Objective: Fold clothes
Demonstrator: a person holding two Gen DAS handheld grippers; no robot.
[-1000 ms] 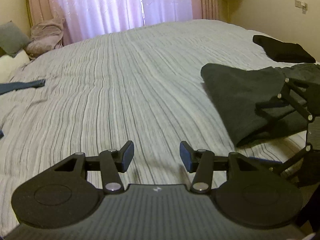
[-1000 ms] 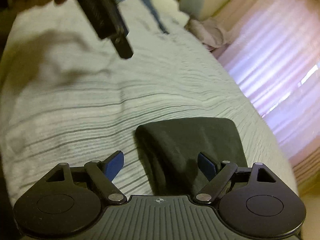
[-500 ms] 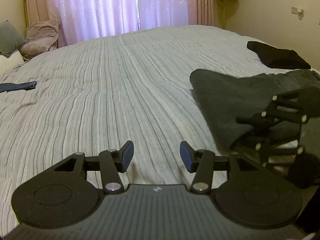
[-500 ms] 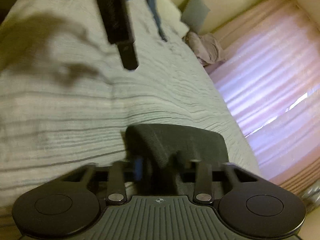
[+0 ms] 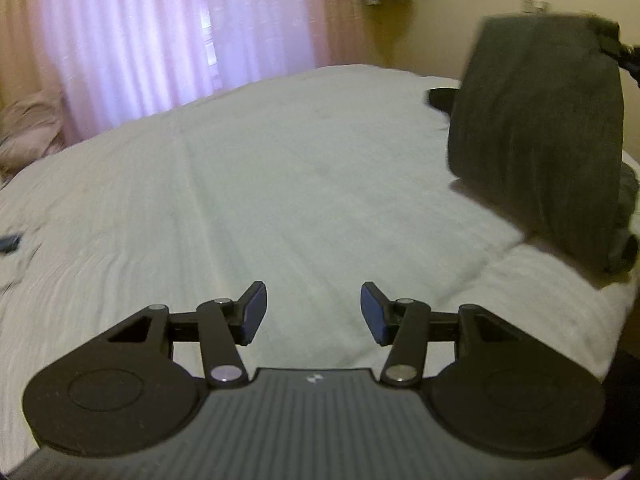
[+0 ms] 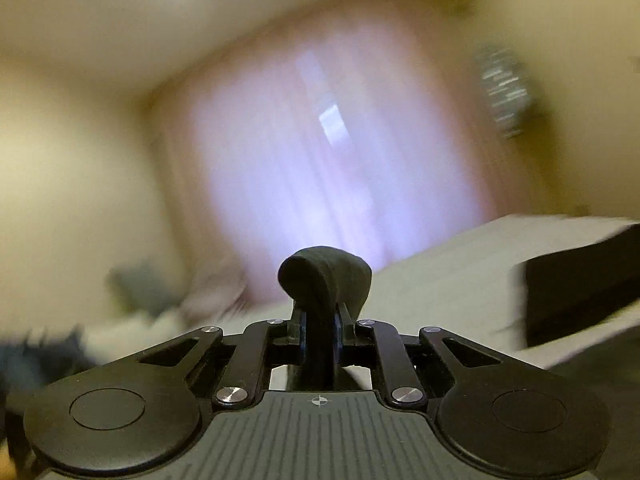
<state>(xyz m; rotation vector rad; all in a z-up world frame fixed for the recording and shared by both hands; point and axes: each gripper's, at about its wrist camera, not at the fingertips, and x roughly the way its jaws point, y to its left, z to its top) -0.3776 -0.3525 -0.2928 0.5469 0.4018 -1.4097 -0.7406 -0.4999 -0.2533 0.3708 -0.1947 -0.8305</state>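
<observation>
A dark grey garment [image 5: 540, 128] hangs lifted above the right side of the striped bed [image 5: 280, 180], its lower edge just over the cover. My right gripper [image 6: 320, 320] is closing on a bunched fold of that garment [image 6: 324, 276], and the pads press on the cloth. In the left wrist view only a bit of the right gripper's linkage [image 5: 624, 48] shows at the garment's top corner. My left gripper [image 5: 312, 304] stands open over bare bedcover, left of the hanging garment, with nothing between its fingers.
A black folded garment [image 5: 440, 98] lies behind the hanging one; another dark heap [image 5: 626, 216] sits at the bed's right edge. Pink curtains [image 5: 180, 32] close the far side. A pinkish bundle [image 5: 28, 132] lies at far left. A dark blurred shape [image 6: 580, 288] lies on the bed.
My right gripper shut on the dark garment's edge and swept it up off the bed, rolling upright. My left gripper drifted a little; its jaws kept the same gap.
</observation>
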